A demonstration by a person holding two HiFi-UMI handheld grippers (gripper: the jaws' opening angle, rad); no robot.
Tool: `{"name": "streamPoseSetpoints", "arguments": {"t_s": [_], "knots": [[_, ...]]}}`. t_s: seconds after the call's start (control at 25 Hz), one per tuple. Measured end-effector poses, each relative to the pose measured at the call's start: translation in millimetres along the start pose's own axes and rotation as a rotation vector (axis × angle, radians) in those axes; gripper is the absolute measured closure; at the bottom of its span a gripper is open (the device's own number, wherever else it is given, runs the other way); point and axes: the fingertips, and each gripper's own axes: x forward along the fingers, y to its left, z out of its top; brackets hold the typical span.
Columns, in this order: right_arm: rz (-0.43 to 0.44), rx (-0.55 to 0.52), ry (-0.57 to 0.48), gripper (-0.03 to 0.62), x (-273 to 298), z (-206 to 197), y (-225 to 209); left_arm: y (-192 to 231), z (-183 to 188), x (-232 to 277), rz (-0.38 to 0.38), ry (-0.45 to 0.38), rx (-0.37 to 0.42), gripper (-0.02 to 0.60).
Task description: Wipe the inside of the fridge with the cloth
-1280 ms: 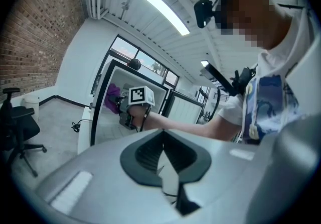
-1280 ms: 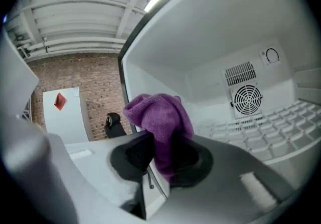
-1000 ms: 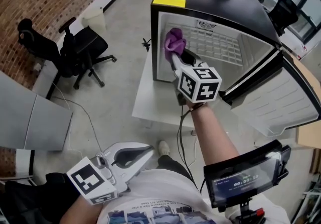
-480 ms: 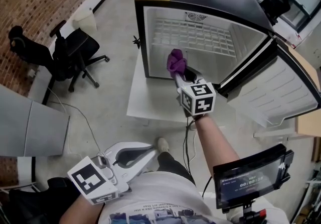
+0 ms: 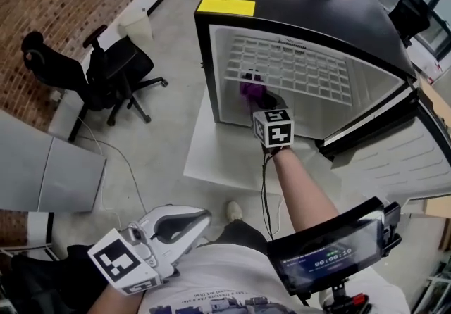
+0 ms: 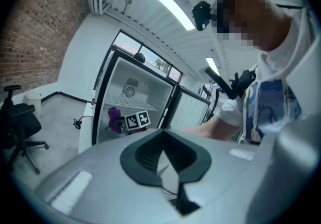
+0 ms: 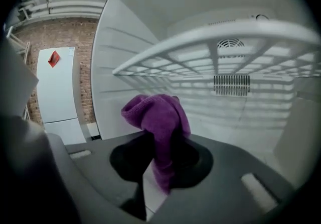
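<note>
Right gripper (image 7: 161,165), jaws clamped on the purple cloth (image 7: 159,120), reaches into the open black fridge (image 5: 296,3). The cloth sits below the white wire shelf (image 5: 299,70), toward the left inner wall. Left gripper (image 5: 203,218), jaws together with nothing between them, hangs low beside the person's torso, well apart from the fridge.

Ceiling strips (image 6: 165,3) bright; fisheye edges dark, blurred.
</note>
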Motion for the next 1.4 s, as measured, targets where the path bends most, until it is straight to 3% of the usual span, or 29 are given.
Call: {"name": "streamPoseSetpoints", "arguments": {"t_s": [0.12, 0.28, 0.6, 1.04, 1.4], "knots": [[0.005, -0.022, 0.003, 0.519, 27.3, 2.6, -5.3, 17.9, -1.3, 0.3, 0.05, 0.007, 0.038, 0.574], [0.02, -0.017, 0.014, 0.519, 56.7, 2.3, -7.4, 30.0, 0.8, 2.5, 0.091, 0.007, 0.027, 0.574], [0.085, 0.003, 0.014, 0.519, 79.0, 5.2, 6.6, 38.9, 5.0, 9.0, 0.112, 0.011, 0.025, 0.574], [0.158, 0.028, 0.015, 0.519, 43.6, -10.1, 43.4, 18.0, 4.1, 11.7, 0.045, 0.012, -0.012, 0.574], [0.2, 0.028, 0.037, 0.517, 6.6, -32.0, 78.3, 1.2, -10.7, -8.5, 0.002, 0.029, 0.014, 0.574]]}}
